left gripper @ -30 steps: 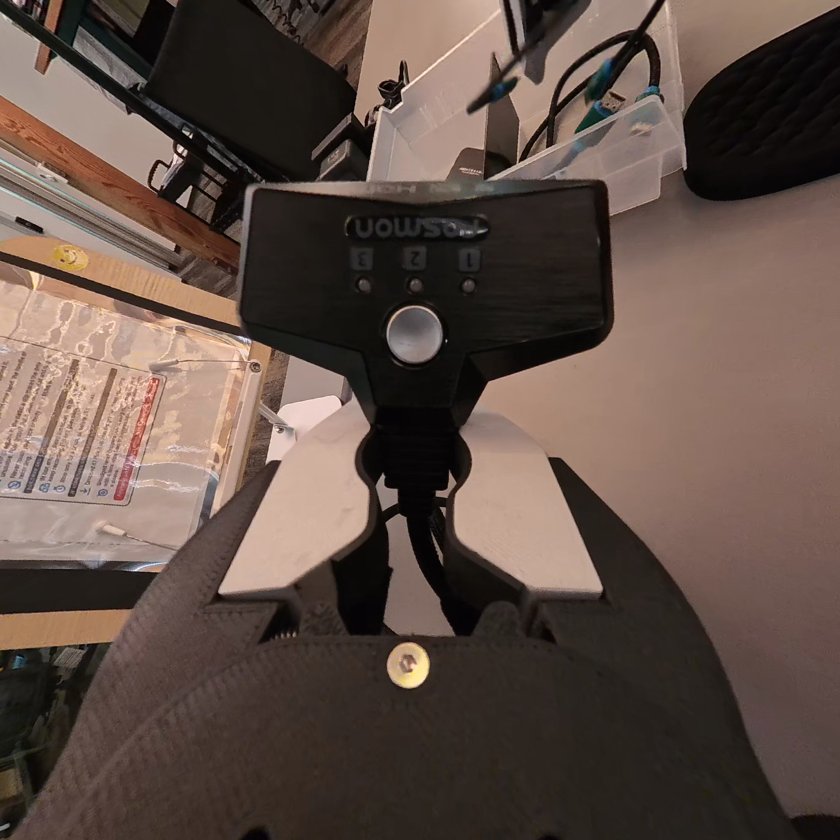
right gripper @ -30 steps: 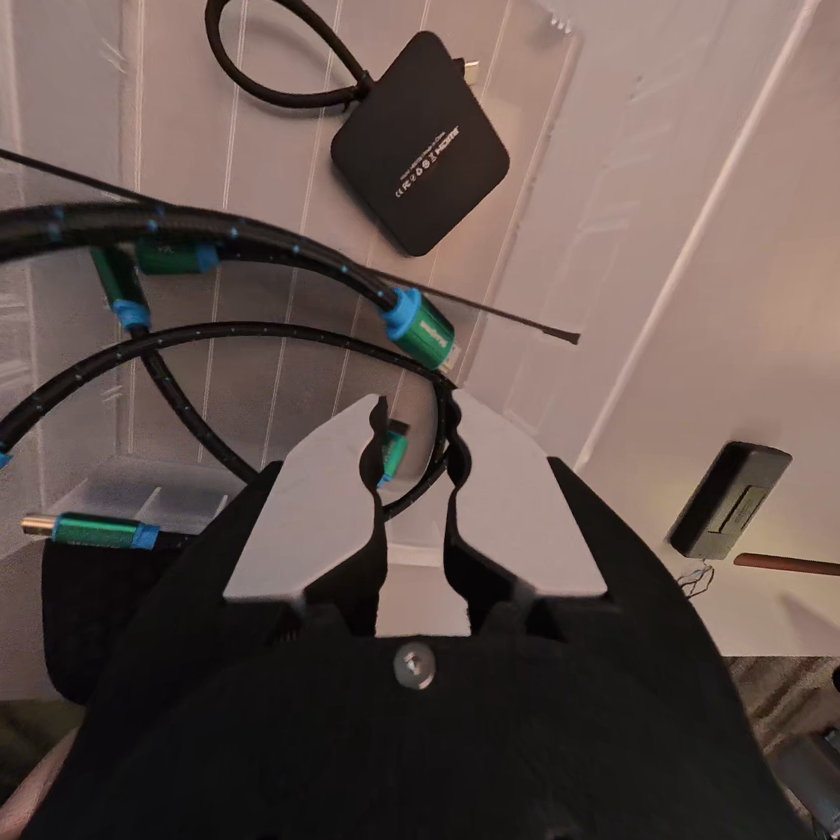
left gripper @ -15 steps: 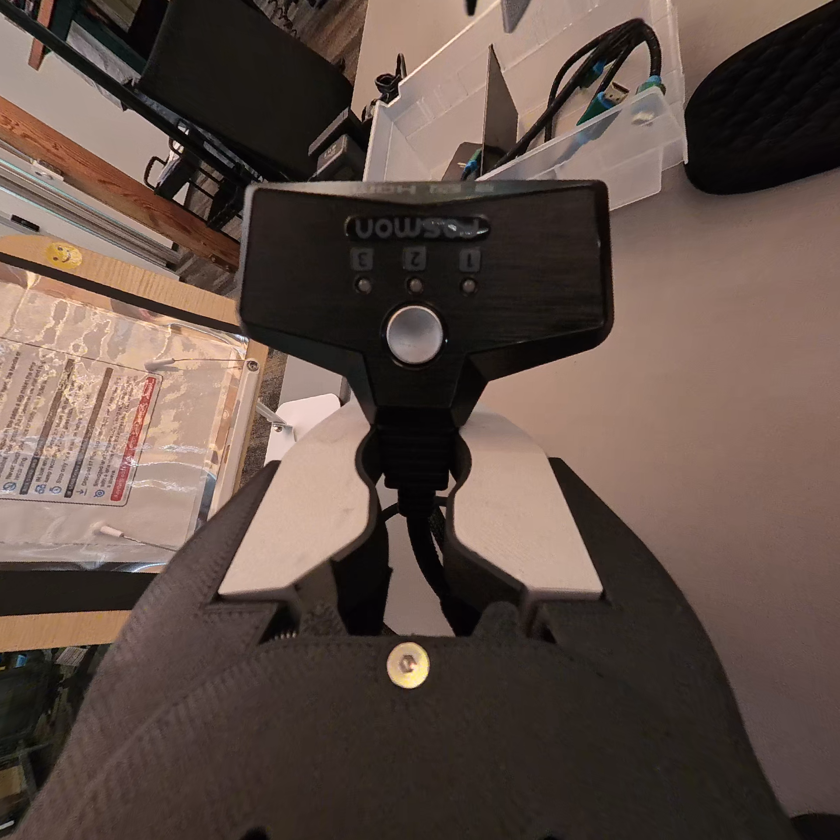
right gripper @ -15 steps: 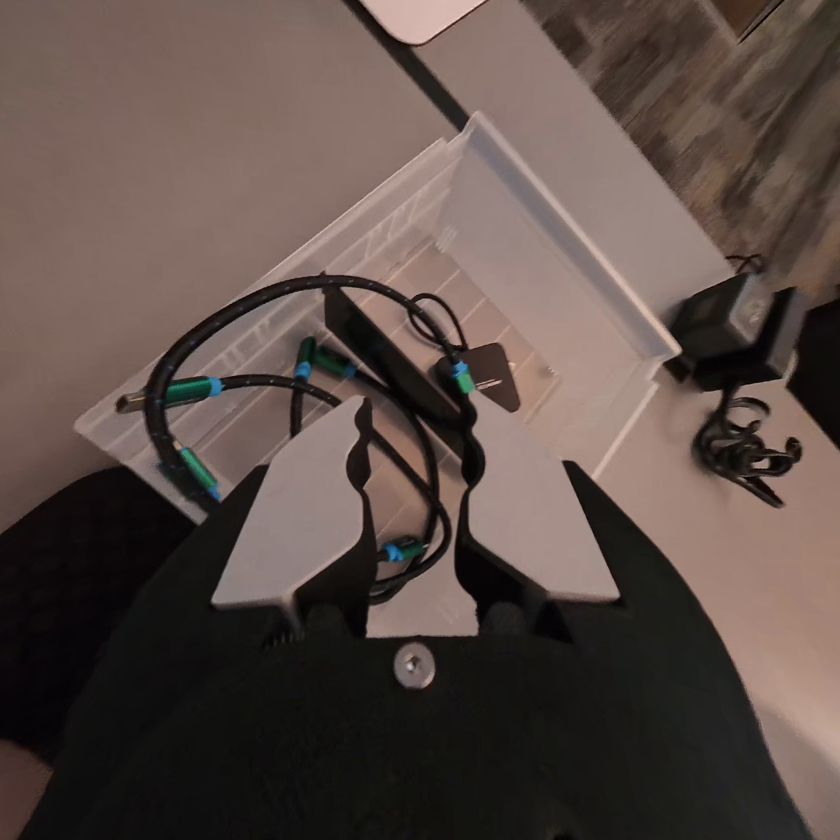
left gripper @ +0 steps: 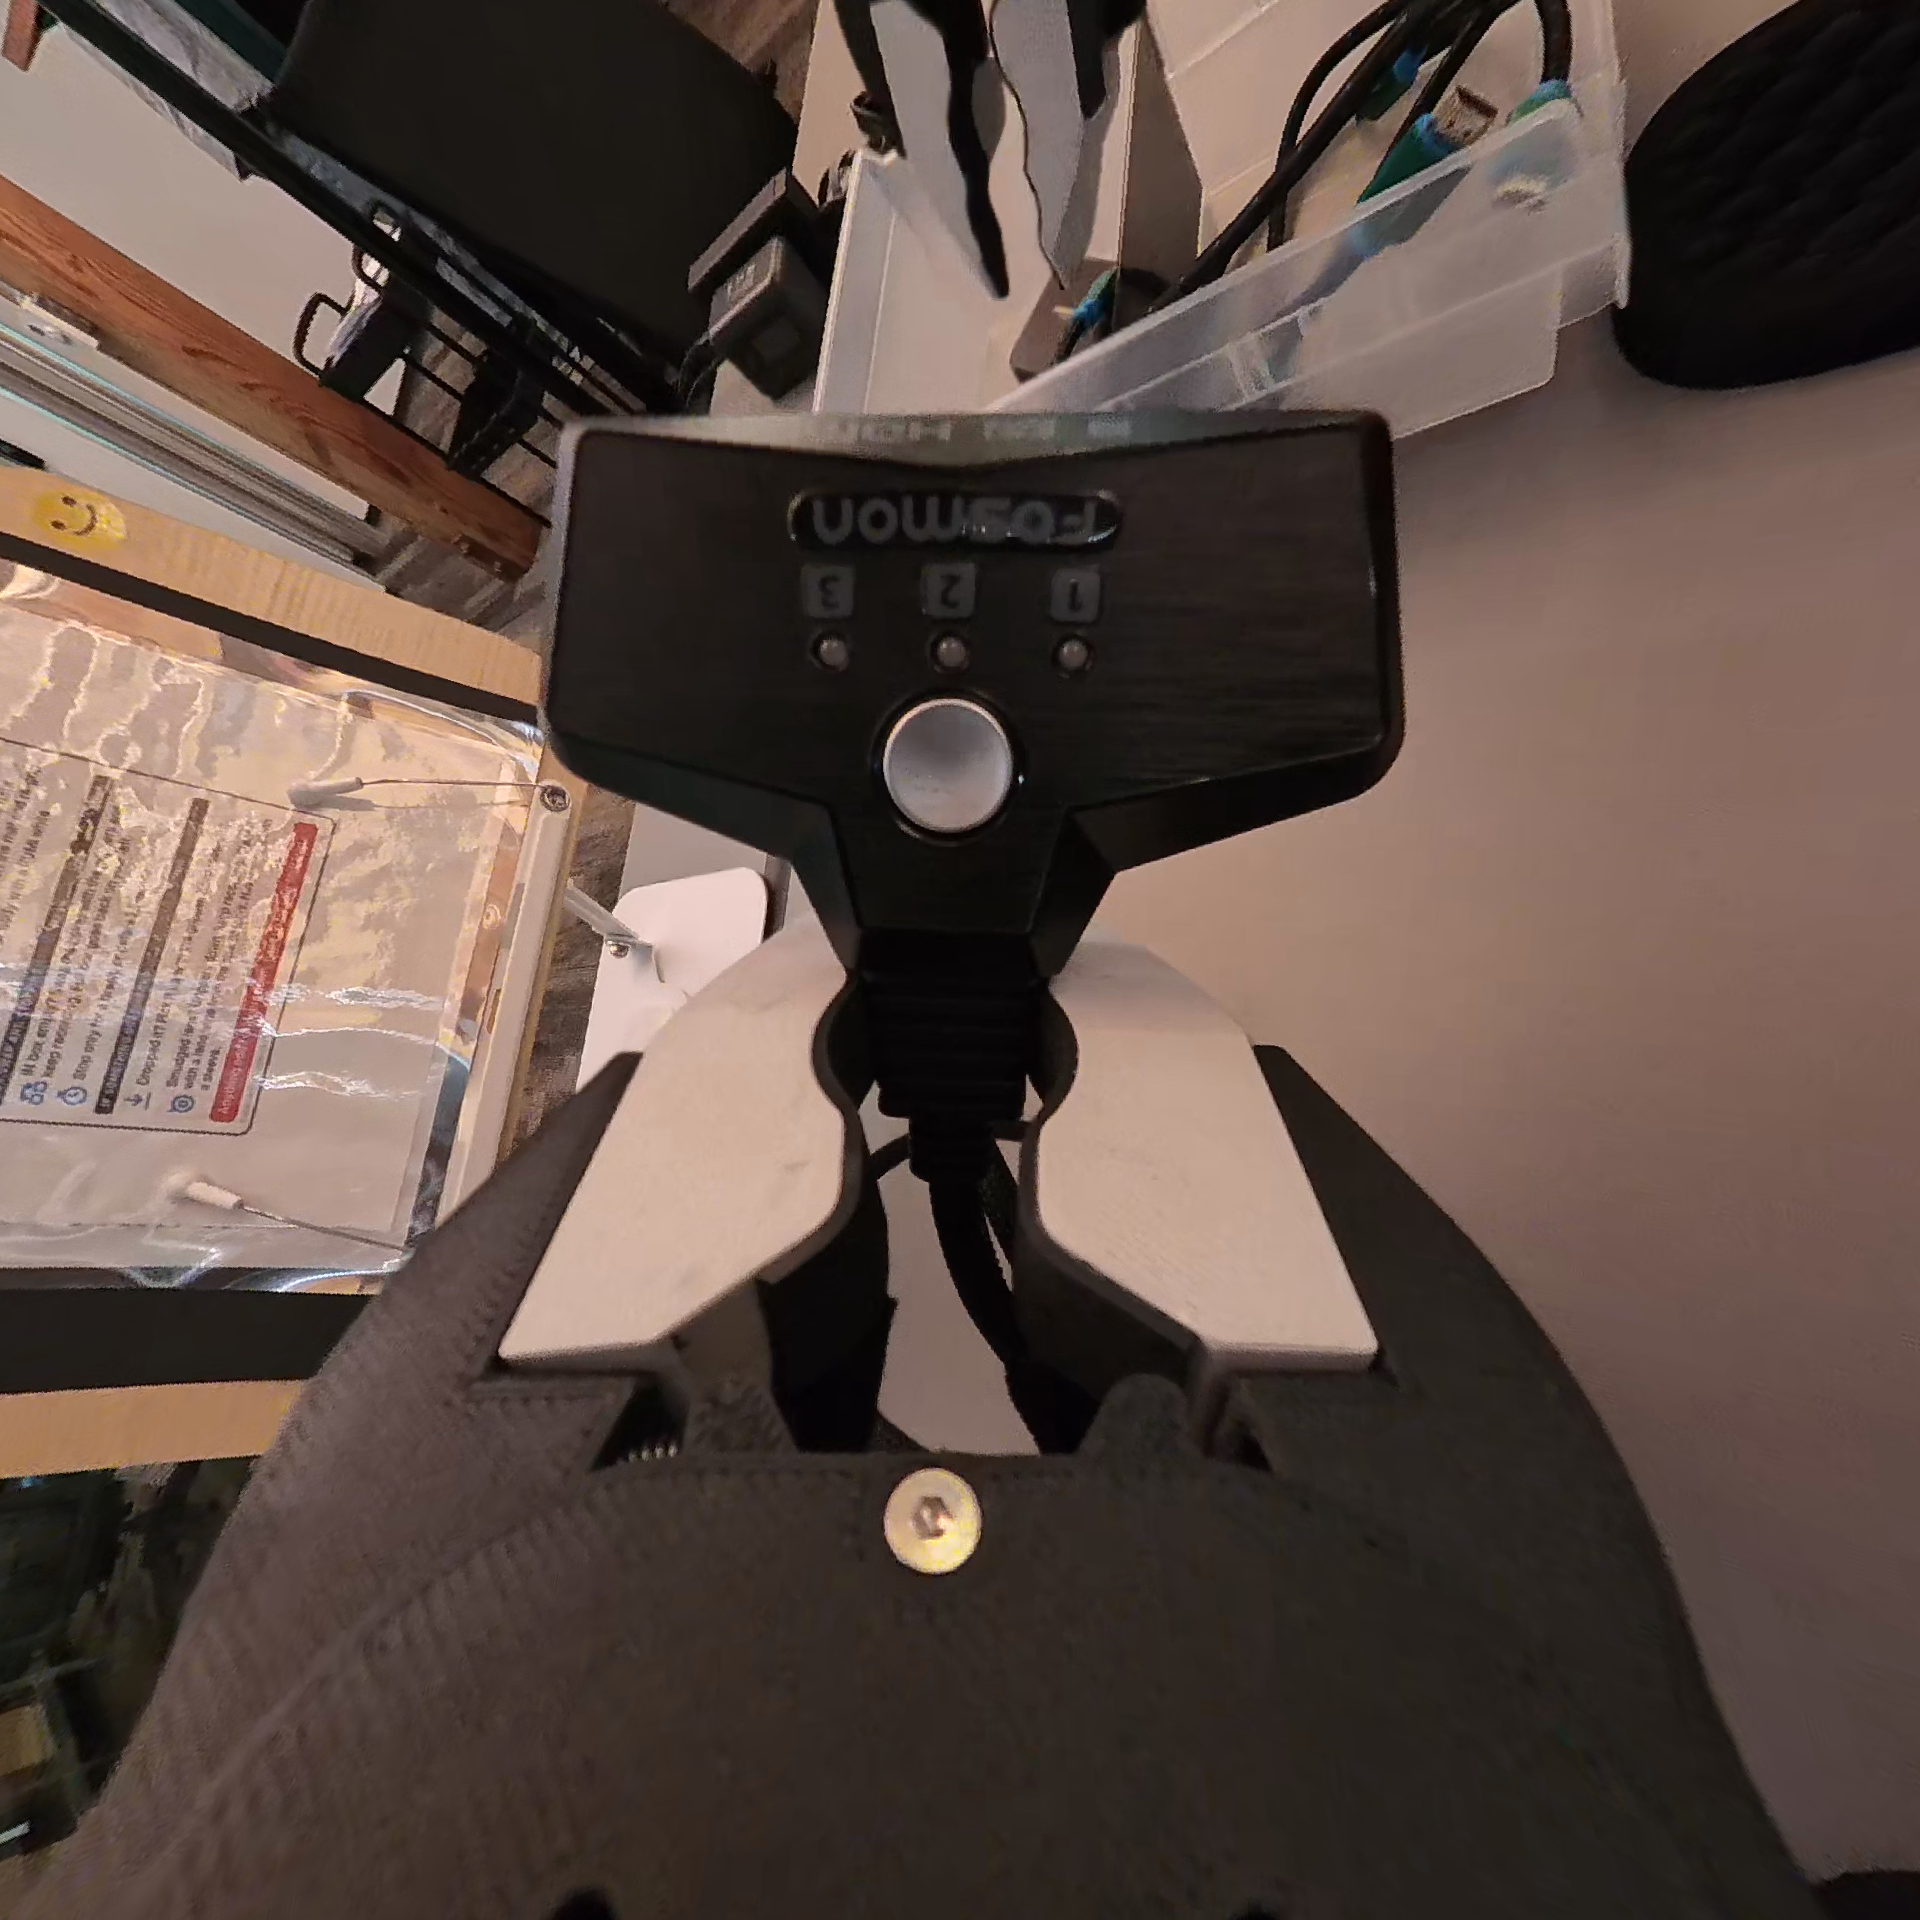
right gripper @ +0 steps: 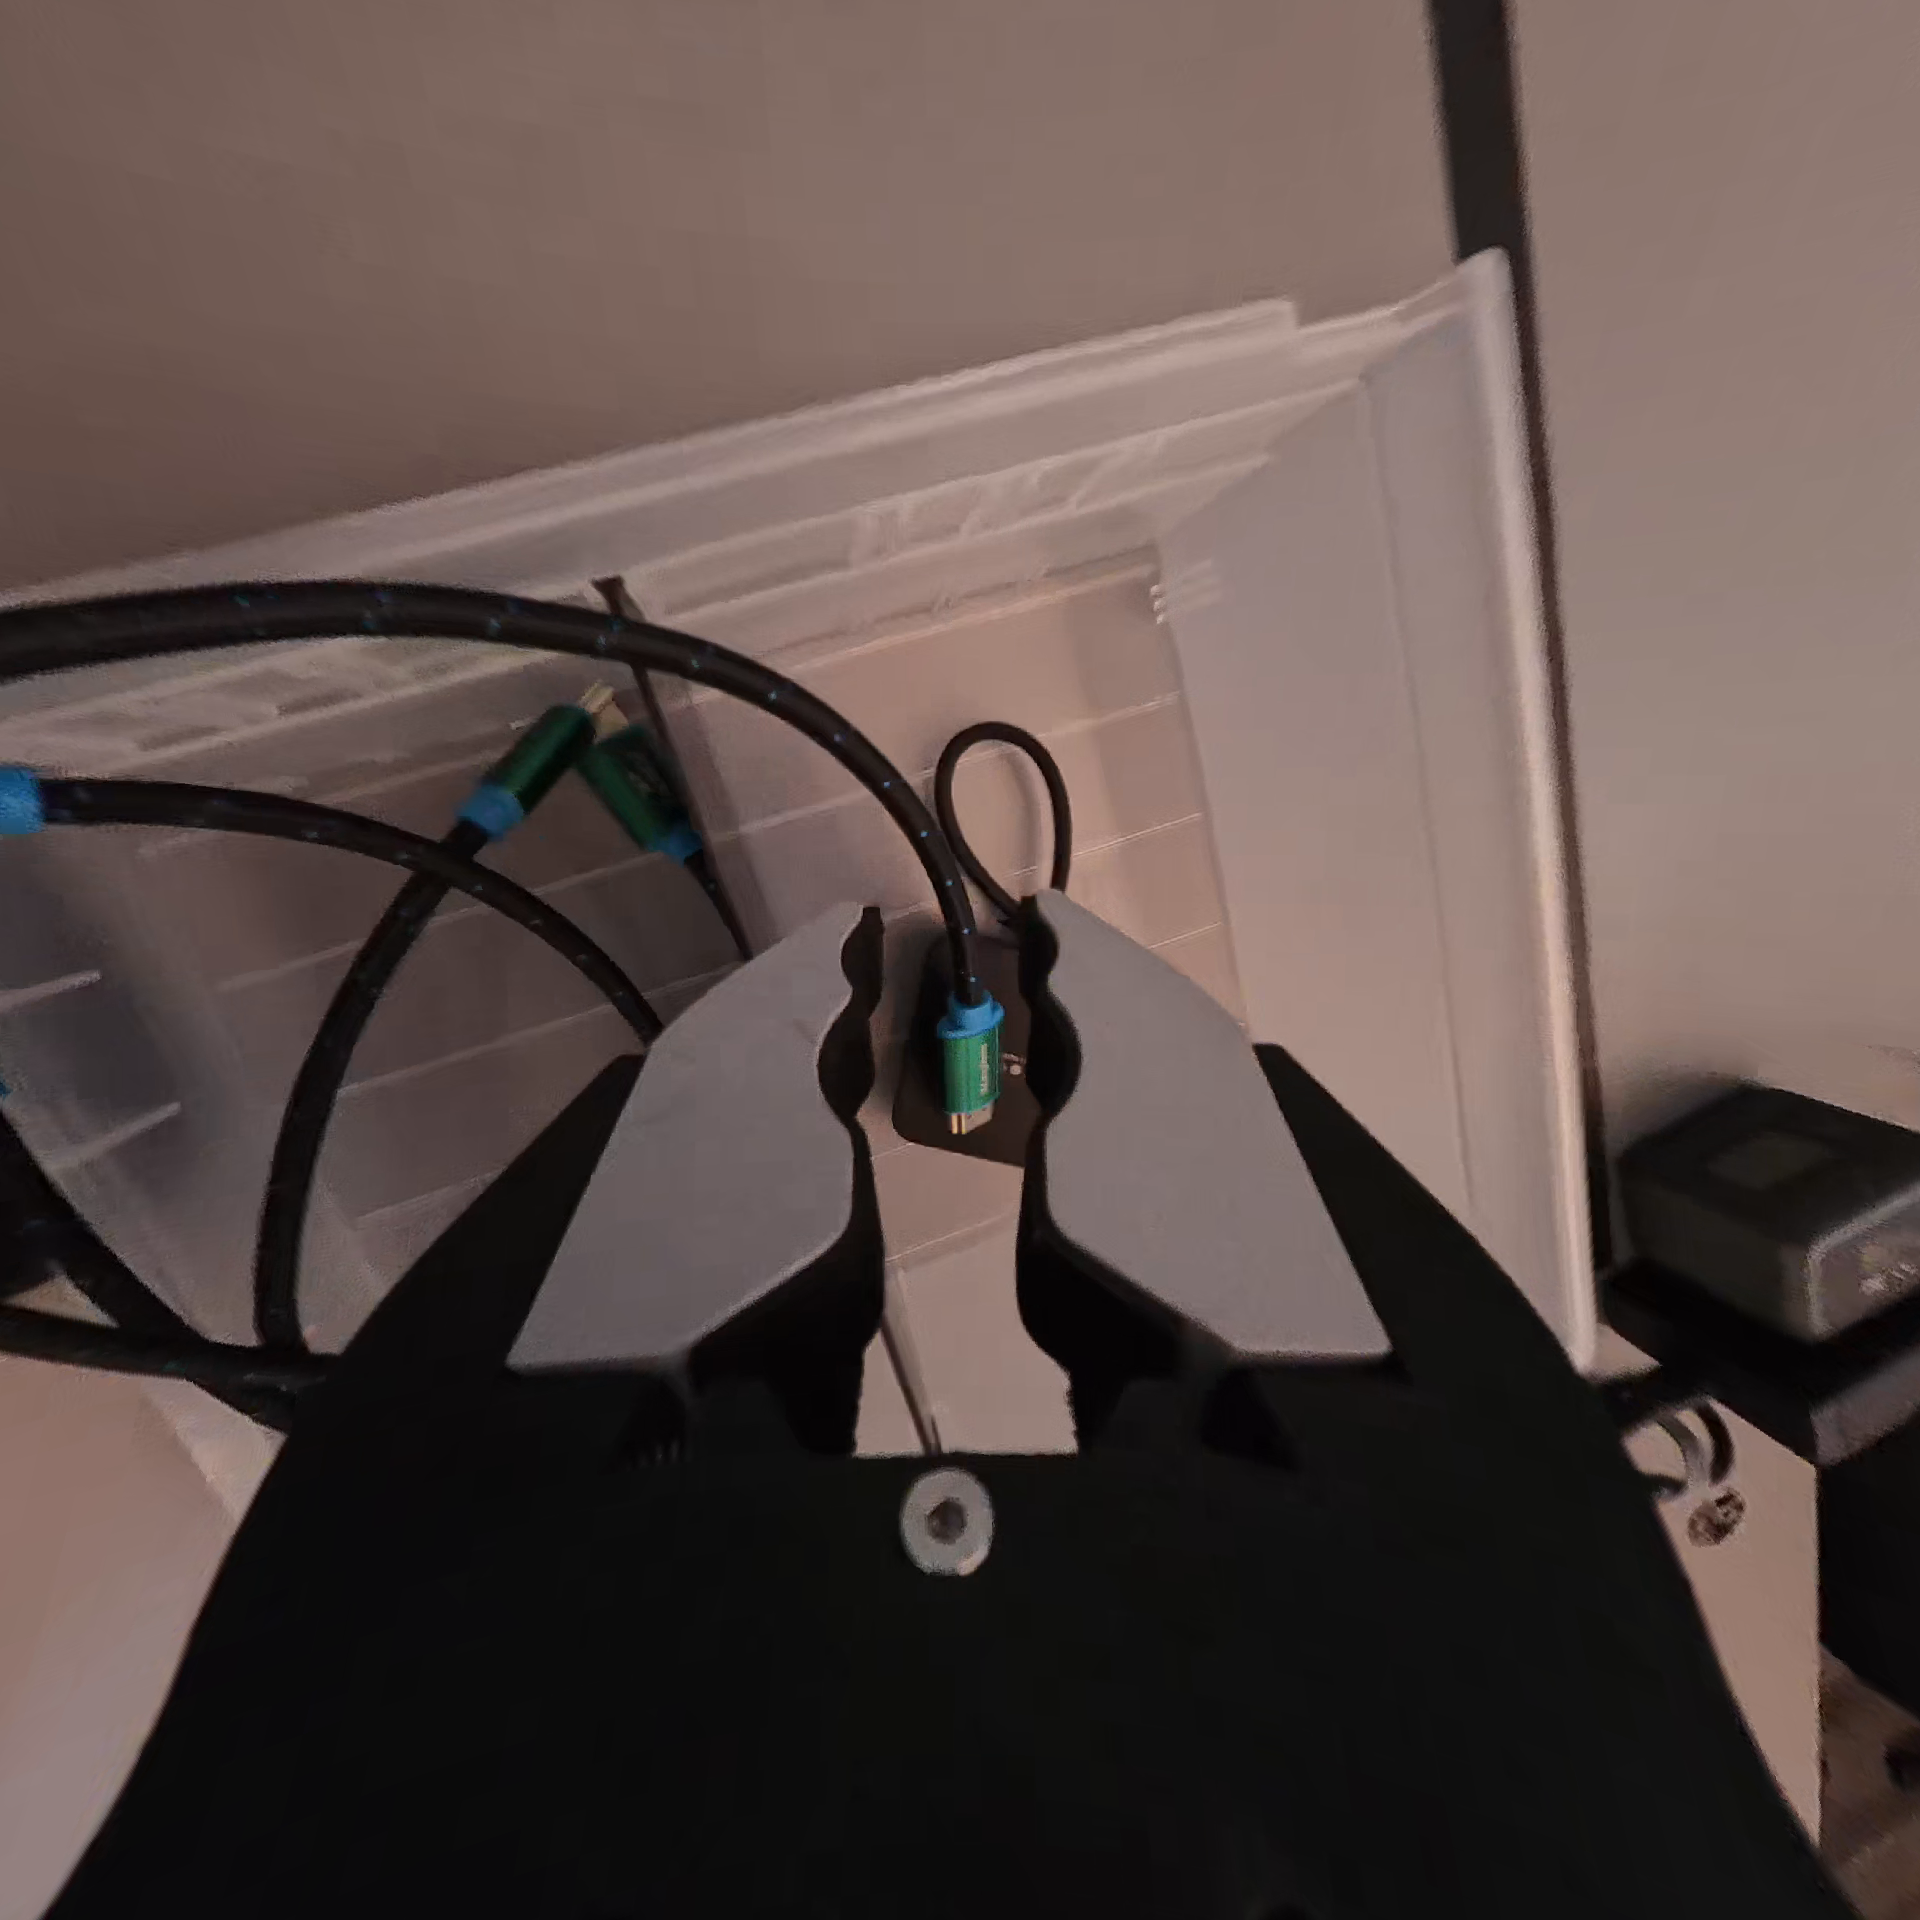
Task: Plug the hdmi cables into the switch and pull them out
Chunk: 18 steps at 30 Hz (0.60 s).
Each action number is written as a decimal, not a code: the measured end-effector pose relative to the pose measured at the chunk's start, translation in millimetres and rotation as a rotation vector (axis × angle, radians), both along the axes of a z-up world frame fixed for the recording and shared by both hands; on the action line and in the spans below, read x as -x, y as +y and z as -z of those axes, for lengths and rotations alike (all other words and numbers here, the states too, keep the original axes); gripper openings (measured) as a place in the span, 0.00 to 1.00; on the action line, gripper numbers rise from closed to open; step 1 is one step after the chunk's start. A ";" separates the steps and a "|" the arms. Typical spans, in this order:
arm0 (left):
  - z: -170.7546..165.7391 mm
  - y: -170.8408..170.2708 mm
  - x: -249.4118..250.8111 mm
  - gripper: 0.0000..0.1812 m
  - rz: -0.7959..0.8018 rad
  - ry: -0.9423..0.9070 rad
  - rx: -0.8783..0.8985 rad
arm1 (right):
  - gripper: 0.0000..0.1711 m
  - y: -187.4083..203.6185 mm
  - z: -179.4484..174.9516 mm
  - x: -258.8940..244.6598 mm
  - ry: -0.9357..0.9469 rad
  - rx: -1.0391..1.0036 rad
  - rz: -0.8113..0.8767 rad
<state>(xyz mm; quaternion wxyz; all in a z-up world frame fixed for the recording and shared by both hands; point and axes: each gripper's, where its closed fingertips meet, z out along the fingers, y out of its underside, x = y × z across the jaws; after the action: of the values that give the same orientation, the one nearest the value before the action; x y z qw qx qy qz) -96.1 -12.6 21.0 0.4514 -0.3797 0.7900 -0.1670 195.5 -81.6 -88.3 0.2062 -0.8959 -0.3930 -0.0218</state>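
My left gripper (left gripper: pixel 951 1023) is shut on the ribbed neck of the black HDMI switch (left gripper: pixel 966 623) and holds it above the pale table, button side facing the camera. My right gripper (right gripper: pixel 956 909) is open over the clear plastic bin (right gripper: pixel 1434 727). A green HDMI plug with a blue collar (right gripper: pixel 971 1070) shows between its fingers without touching them, lying over a small black box (right gripper: pixel 1003 1138). Two more green plugs (right gripper: pixel 540 769) on black braided cables (right gripper: pixel 727 675) lie to the left in the bin. The right gripper also shows at the top of the left wrist view (left gripper: pixel 1023 187).
The clear bin (left gripper: pixel 1351 301) stands behind the switch, with a black mat (left gripper: pixel 1787 208) to its right. A black power brick (right gripper: pixel 1766 1195) sits right of the bin. A laminated sheet (left gripper: pixel 208 935) and dark shelving (left gripper: pixel 520 156) lie left of the table.
The right gripper has swung and dropped closer over the bin, so one green plug now sits framed between its open fingers. The left gripper holds the switch still.
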 end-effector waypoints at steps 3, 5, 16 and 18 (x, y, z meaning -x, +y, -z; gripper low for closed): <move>2.5 4.1 -0.1 0.14 -0.010 0.009 0.003 | 0.15 2.4 24.5 -7.9 0.017 0.086 0.006; 3.7 5.7 -0.8 0.14 -0.010 0.012 0.006 | 0.15 5.0 39.8 -14.0 0.004 0.127 0.021; 3.4 8.1 -0.5 0.14 -0.014 0.016 0.002 | 0.05 -27.6 -28.1 -40.7 -0.214 0.112 0.222; 2.6 6.3 -0.6 0.14 -0.013 0.015 -0.005 | 0.05 -43.1 -54.8 -47.5 -0.311 0.120 0.314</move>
<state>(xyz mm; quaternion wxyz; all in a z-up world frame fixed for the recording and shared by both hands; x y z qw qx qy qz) -95.5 -6.3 18.5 0.4475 -0.3848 0.7914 -0.1594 243.0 -124.7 -33.4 0.0835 -0.9425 -0.2766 -0.1682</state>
